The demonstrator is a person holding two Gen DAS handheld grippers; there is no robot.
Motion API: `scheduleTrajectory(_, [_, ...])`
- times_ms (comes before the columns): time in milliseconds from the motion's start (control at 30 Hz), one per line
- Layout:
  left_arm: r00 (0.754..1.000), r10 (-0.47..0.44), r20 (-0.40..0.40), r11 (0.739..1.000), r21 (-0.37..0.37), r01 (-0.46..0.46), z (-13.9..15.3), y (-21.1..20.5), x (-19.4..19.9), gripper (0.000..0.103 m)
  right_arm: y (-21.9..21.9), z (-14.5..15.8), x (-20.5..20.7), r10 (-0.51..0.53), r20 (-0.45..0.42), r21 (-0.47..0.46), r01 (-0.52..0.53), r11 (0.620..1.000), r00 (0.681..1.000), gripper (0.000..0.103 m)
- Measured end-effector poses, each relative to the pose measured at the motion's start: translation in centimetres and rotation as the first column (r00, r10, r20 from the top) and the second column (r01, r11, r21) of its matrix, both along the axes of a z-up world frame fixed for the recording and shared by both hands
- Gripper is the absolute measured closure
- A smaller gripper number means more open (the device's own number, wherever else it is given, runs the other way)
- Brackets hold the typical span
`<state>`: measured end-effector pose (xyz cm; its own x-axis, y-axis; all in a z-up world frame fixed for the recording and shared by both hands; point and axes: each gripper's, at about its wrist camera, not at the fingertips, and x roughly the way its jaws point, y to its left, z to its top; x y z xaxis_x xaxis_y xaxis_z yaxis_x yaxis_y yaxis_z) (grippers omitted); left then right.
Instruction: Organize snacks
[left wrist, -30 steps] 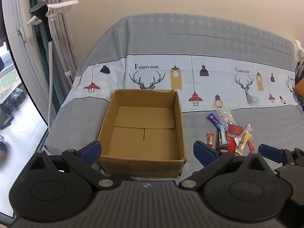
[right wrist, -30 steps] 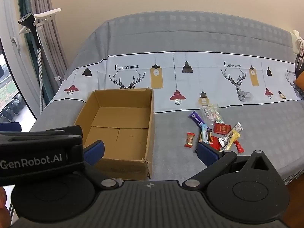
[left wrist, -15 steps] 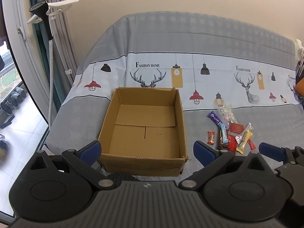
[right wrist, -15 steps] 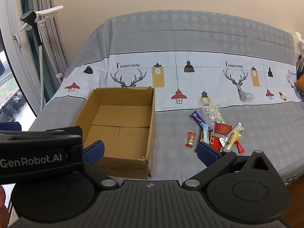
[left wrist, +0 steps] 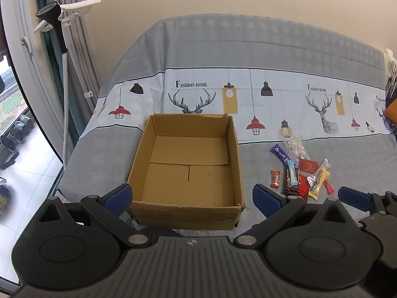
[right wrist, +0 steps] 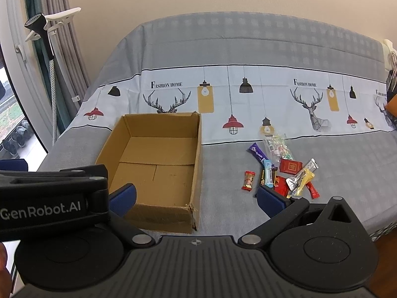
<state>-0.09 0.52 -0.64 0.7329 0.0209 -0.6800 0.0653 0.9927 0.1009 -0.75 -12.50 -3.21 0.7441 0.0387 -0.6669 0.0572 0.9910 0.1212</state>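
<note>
An empty open cardboard box [left wrist: 188, 171] [right wrist: 153, 166] sits on the grey printed bed cover. To its right lies a pile of several wrapped snacks [left wrist: 301, 171] [right wrist: 282, 171], with a small red candy [left wrist: 275, 178] [right wrist: 248, 180] a little apart on the left and a purple bar [right wrist: 256, 152] at the back. My left gripper [left wrist: 192, 197] is open and empty, held in front of the box. My right gripper [right wrist: 196, 198] is open and empty, between box and snacks. The left gripper's body [right wrist: 52, 198] shows at the right wrist view's left.
The bed cover [left wrist: 248, 57] [right wrist: 248, 49] reaches back to a beige wall. A garment steamer on a pole [left wrist: 58, 32] [right wrist: 42, 32] and curtains stand at the left by a window. An orange object [left wrist: 392, 109] is at the right edge.
Both grippers have moved slightly forward and upward, so box and snacks sit a little lower in the views. Nothing was taken hold of; both stay open.
</note>
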Motion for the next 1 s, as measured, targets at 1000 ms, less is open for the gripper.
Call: scheduleTrajectory(1000, [1.0,0.005,-0.018,1.0,0.019,-0.005,-0.7,-0.09,0.31,0.0,-0.35,-0.84,0.2,0.002,-0.017,0.015,-0.002,1.0,1.0,0.001])
